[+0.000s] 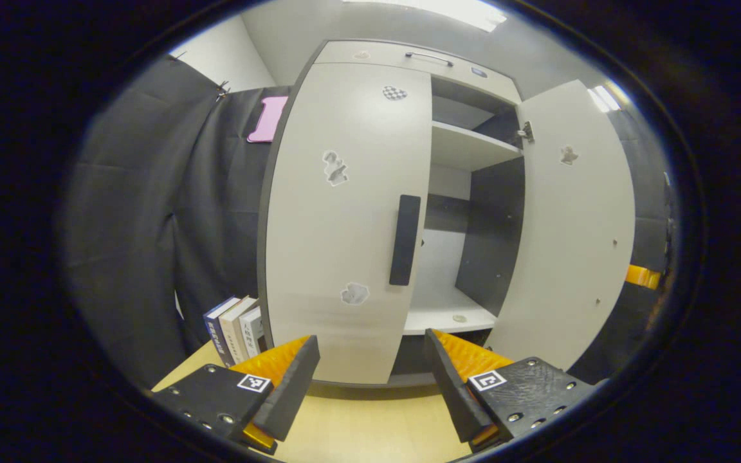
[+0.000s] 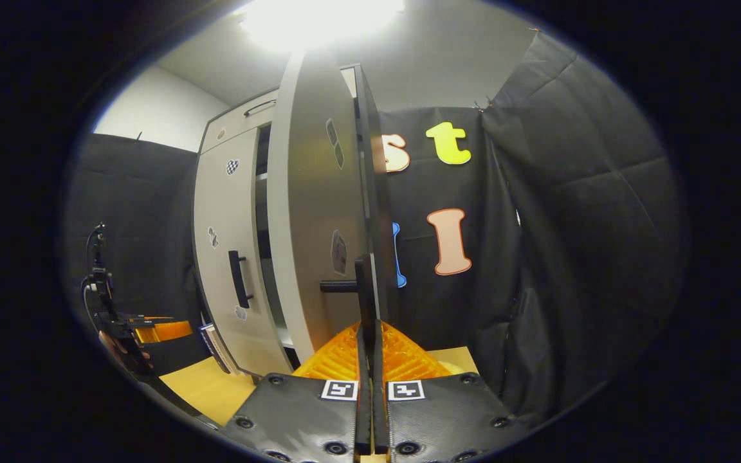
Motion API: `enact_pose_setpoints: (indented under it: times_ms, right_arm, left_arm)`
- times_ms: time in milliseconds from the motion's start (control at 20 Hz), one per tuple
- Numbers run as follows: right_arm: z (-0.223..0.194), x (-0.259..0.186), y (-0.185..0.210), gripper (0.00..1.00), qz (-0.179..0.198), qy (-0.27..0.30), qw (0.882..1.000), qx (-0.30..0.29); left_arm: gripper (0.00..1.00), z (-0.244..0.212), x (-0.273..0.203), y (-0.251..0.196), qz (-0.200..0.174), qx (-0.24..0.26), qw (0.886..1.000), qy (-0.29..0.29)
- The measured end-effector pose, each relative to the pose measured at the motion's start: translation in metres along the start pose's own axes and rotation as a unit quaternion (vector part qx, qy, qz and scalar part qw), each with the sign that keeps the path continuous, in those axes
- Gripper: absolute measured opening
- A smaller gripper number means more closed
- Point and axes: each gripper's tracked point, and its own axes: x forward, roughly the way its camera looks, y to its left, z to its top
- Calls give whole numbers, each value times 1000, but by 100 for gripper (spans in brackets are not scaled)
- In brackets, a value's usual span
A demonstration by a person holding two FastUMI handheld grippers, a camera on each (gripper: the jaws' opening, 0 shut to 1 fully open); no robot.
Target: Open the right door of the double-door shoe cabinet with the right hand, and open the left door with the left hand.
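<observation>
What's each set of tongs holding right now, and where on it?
Left tongs: open, nothing held. Right tongs: closed at the handle of the open right door; whether they pinch it cannot be told.

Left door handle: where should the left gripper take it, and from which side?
Grip the black vertical bar handle at mid-height, coming straight at the closed left door with the left gripper open and level. The bar is tall and narrow and stands off the panel near its inner edge, so the jaws can close across its width.
</observation>
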Motion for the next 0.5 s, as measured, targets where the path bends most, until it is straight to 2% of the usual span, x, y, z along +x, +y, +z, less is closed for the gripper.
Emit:
enact_pose_setpoints:
  times_ms: [100, 200, 500]
  right_arm:
    - [-3, -10, 1, 3, 17, 8, 1000, 16]
    - [-7, -24, -15, 2, 5, 14, 1000, 27]
    - [-9, -49, -95, 2, -90, 6, 994, 67]
  left_arm:
    - [95, 18, 11, 2, 9, -10, 1000, -17]
    - [95, 36, 21, 2, 13, -7, 999, -34]
    - [95, 67, 65, -10, 3, 7, 998, -59]
